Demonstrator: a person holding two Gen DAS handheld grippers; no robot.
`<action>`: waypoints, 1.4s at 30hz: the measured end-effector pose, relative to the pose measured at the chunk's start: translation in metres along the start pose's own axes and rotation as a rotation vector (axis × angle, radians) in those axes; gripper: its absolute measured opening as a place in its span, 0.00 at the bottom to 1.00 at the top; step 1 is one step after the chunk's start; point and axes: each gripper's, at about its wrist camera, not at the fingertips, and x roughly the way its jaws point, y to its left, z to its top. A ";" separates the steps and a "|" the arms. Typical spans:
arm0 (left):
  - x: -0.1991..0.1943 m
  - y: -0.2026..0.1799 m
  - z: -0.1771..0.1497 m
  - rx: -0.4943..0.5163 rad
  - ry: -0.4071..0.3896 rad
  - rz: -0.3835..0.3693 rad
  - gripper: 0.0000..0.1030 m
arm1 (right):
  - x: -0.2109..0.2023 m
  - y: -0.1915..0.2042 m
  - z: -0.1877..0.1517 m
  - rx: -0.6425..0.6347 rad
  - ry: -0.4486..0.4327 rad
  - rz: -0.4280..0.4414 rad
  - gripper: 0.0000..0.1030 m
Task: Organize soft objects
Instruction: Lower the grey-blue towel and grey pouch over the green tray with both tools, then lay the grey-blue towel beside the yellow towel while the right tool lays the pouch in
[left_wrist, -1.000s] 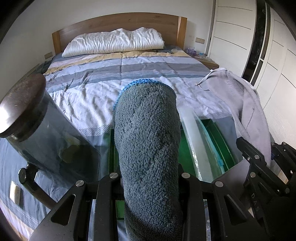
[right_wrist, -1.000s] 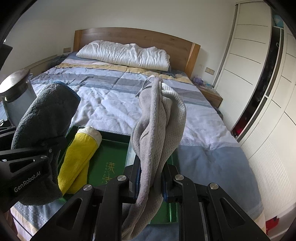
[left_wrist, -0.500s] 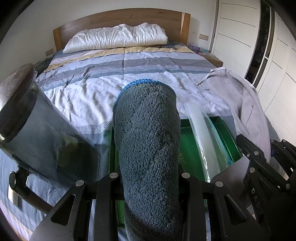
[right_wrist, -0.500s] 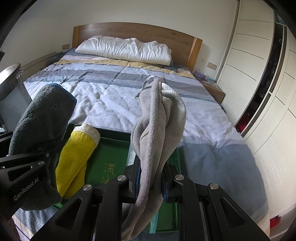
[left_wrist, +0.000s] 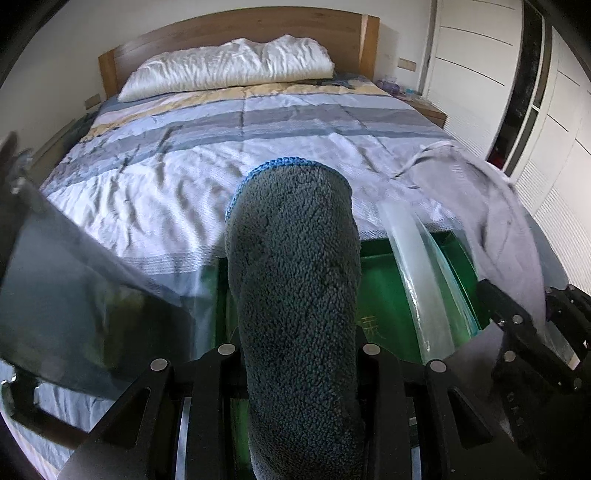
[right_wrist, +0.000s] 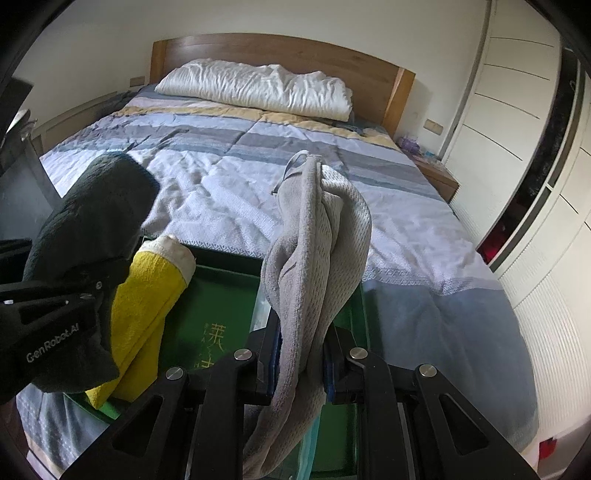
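Observation:
My left gripper (left_wrist: 295, 354) is shut on a rolled dark grey fleece towel (left_wrist: 295, 266) with a blue edge, held above a green tray (left_wrist: 384, 295). My right gripper (right_wrist: 301, 354) is shut on a light grey knit cloth (right_wrist: 317, 251) that drapes over its fingers, above the same green tray (right_wrist: 221, 295). A rolled yellow towel (right_wrist: 144, 299) lies in the tray's left part. The left gripper with the dark towel (right_wrist: 92, 229) shows at the left of the right wrist view. The grey cloth (left_wrist: 491, 206) shows at the right of the left wrist view.
The tray rests at the foot of a bed with a striped blue and grey cover (right_wrist: 258, 177) and a white pillow (right_wrist: 258, 88). A clear plastic strip (left_wrist: 417, 269) crosses the tray. A dark glass jar (left_wrist: 74, 288) is at the left. White wardrobe doors (right_wrist: 535, 147) stand on the right.
Both grippers have moved forward and up over the tray with their cloths still held. The glass jar has slid toward the left edge of the left wrist view.

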 end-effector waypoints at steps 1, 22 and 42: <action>0.003 -0.002 0.000 0.004 0.006 -0.009 0.25 | 0.003 0.001 -0.001 -0.006 0.008 -0.001 0.17; 0.020 -0.021 -0.009 0.036 0.018 -0.029 0.25 | 0.042 0.005 -0.004 -0.054 0.091 0.033 0.17; 0.027 -0.024 -0.013 0.048 0.035 -0.036 0.27 | 0.055 0.005 -0.002 -0.047 0.113 0.054 0.21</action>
